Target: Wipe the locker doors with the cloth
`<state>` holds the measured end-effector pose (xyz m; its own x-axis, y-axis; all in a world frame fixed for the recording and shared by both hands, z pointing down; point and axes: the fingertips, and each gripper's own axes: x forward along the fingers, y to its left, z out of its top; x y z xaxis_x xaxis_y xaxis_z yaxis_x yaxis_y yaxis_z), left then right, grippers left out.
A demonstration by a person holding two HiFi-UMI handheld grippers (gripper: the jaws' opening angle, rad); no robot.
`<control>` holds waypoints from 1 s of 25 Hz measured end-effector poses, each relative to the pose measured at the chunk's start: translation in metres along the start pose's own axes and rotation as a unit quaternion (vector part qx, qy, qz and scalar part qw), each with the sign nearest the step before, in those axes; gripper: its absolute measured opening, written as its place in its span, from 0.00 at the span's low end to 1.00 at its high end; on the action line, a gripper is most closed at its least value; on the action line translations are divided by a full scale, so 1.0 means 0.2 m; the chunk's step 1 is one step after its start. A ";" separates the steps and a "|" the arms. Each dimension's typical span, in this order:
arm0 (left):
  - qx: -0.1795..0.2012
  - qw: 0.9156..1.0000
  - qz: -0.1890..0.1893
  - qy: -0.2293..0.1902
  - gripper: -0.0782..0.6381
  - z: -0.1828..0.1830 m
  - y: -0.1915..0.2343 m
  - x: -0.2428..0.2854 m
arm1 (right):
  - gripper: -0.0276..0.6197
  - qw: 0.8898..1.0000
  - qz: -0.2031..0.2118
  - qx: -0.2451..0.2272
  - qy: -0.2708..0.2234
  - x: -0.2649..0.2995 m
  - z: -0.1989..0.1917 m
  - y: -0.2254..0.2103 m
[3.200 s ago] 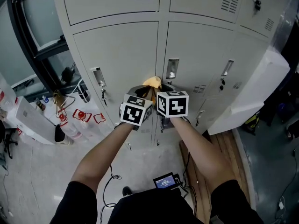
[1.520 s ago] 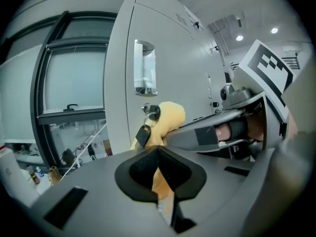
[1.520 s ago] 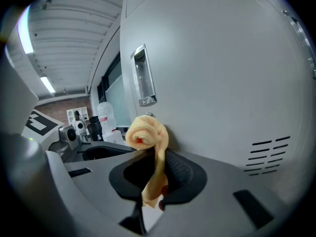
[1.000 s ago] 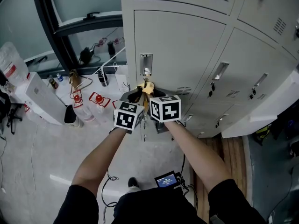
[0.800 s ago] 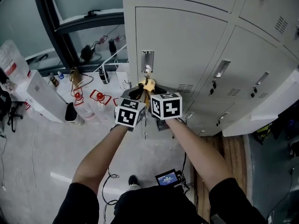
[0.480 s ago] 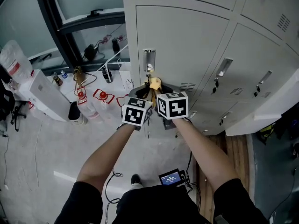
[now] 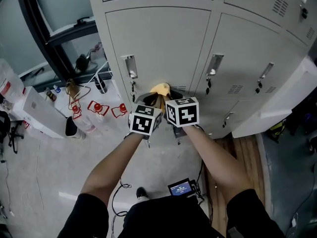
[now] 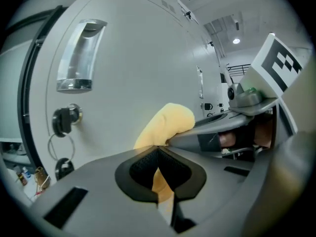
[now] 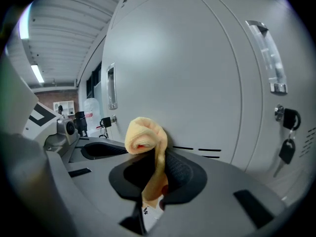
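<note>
A yellow cloth [image 7: 161, 89] is bunched up and pressed against a grey locker door [image 7: 163, 43], just right of its handle [image 7: 130, 67]. Both grippers hold it side by side. My left gripper [image 7: 152, 102] is shut on the cloth [image 8: 166, 127], with the door handle [image 8: 79, 56] and keyed lock [image 8: 64, 120] at its left. My right gripper [image 7: 166, 101] is shut on the same cloth [image 9: 146, 137], whose rolled end touches the door just above the vent slots [image 9: 202, 149]. The neighbouring door's handle [image 9: 269, 56] and lock with key [image 9: 287, 118] are at its right.
More locker doors [image 7: 252, 48] run off to the right, each with a handle [image 7: 214, 64] and lock. Bottles and red-marked items [image 7: 97, 107] lie on the floor at the left by a dark window frame [image 7: 47, 38]. A small screen device [image 7: 180, 187] and cables hang at my waist.
The view has swung so that the lockers sit further left and more doors show. The cloth and both grippers now rest right of the handle, lower on the door; both stay shut on it.
</note>
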<state>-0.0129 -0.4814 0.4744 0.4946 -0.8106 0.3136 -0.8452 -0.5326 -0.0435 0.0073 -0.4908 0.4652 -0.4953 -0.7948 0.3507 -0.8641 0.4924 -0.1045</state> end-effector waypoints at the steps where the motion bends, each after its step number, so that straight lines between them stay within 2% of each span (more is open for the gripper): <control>1: 0.002 1.000 -0.005 0.001 0.13 0.01 -0.03 0.02 | 0.15 1.000 -0.004 0.002 -0.001 -0.02 0.00 -0.04; 13: 0.026 0.998 -0.050 0.010 0.13 0.07 -0.38 0.27 | 0.15 0.998 -0.052 0.021 -0.006 -0.20 -0.05 -0.42; 25: 0.035 0.997 -0.059 0.019 0.13 0.08 -0.43 0.31 | 0.15 0.998 -0.060 0.028 -0.007 -0.22 -0.07 -0.49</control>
<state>0.0945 -0.4897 0.4829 0.5814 -0.7318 0.3558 -0.7640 -0.6413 -0.0705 0.1156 -0.4984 0.4729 -0.3886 -0.8522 0.3503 -0.9208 0.3727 -0.1149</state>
